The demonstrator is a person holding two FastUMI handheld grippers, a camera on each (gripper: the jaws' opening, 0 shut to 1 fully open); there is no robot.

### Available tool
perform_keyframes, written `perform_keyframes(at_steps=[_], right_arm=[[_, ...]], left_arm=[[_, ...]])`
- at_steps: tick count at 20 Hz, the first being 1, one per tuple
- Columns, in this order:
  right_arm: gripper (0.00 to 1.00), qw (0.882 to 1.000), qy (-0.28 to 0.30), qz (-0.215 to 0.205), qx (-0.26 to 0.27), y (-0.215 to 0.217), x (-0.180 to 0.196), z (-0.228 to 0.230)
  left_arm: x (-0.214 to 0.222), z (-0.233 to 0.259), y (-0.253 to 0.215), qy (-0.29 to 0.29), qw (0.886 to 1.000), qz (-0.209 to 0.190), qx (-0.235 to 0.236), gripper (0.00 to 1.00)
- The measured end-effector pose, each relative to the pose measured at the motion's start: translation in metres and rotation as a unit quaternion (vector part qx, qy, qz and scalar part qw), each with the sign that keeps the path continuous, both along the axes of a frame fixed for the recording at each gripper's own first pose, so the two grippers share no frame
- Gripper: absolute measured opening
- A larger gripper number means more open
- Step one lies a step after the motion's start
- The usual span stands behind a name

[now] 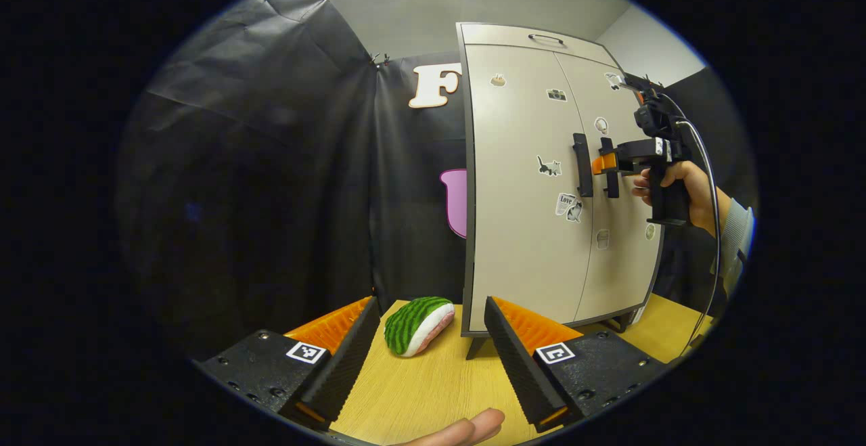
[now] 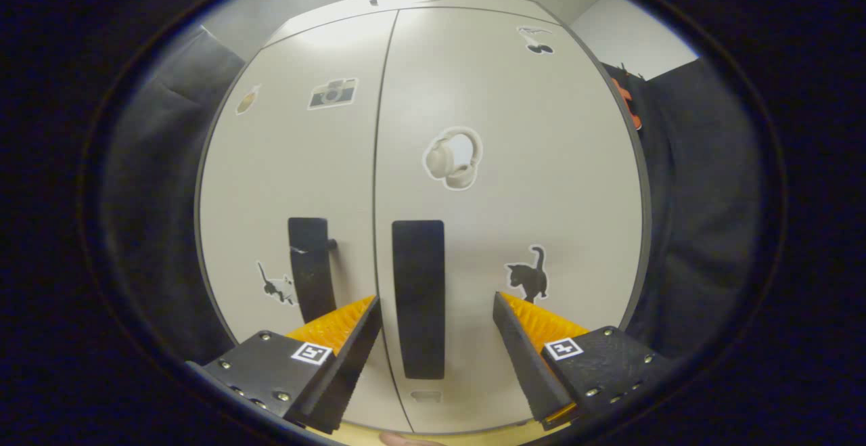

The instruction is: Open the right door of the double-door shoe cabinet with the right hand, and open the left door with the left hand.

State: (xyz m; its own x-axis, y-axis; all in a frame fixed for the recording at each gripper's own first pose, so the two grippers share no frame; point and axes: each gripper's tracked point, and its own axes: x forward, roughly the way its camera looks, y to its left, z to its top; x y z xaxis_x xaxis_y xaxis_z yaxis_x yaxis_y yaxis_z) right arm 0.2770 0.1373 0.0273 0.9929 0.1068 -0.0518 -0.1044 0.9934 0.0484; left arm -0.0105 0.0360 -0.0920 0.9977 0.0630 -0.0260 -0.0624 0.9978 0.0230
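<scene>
The beige double-door shoe cabinet (image 1: 521, 256) stands on a wooden table, both doors closed and dotted with stickers. In the left gripper view its two black handles sit side by side: left handle (image 1: 582, 165) and right handle (image 1: 611, 170). A hand holds my right gripper (image 1: 604, 162) at the right handle. In the right gripper view the right gripper (image 2: 436, 338) is open, and the right door's handle (image 2: 419, 297) stands between its fingers without being pressed. The left door's handle (image 2: 311, 270) is just to the left. My left gripper (image 1: 433, 344) is open, low over the table, well short of the cabinet.
A watermelon-patterned soft toy (image 1: 419, 324) lies on the table (image 1: 433, 392) between my left gripper's fingers and the cabinet's left corner. A fingertip (image 1: 467, 429) shows at the bottom edge. Black cloth hangs to the left and behind. A cable trails from the right gripper.
</scene>
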Motion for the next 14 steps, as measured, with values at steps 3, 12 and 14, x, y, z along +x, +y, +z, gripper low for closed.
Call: perform_keyframes(at_steps=[3, 12, 14], right_arm=[[0.83, 1.000, 0.001, -0.001, 0.006, -0.003, -0.001, 0.003], [0.12, 0.999, 0.031, 0.035, 0.001, 0.016, -0.008, 0.000], [0.12, 0.999, 0.030, 0.040, -0.004, 0.013, -0.016, 0.003]], left_arm=[[0.001, 0.000, -0.001, 0.001, 1.000, 0.000, -0.002, 0.97], [-0.009, 0.010, -0.027, 0.004, 1.000, -0.017, -0.001, 0.97], [-0.012, 0.013, -0.028, 0.005, 1.000, -0.014, 0.002, 0.97]])
